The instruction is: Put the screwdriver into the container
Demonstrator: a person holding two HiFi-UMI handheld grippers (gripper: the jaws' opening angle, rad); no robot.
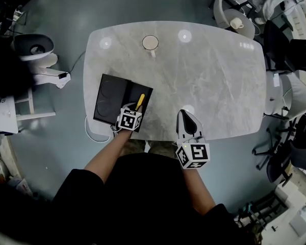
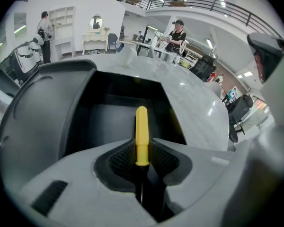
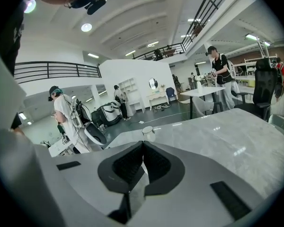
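My left gripper (image 2: 142, 159) is shut on a screwdriver (image 2: 141, 135) whose yellow handle sticks out forward past the jaws. It hovers over the open right compartment of a black container (image 2: 47, 108). In the head view the left gripper (image 1: 132, 114) sits at the container's (image 1: 109, 98) near right corner, with the yellow handle (image 1: 140, 101) pointing away over it. My right gripper (image 1: 186, 124) rests near the table's front edge; in its own view the right gripper (image 3: 143, 162) has its pads together with nothing between them.
The container stands at the front left of a grey marble table (image 1: 209, 75). A small round white cup (image 1: 150, 43) stands at the far edge. Chairs (image 1: 234, 14) and a white machine (image 1: 38, 57) surround the table. People stand in the background.
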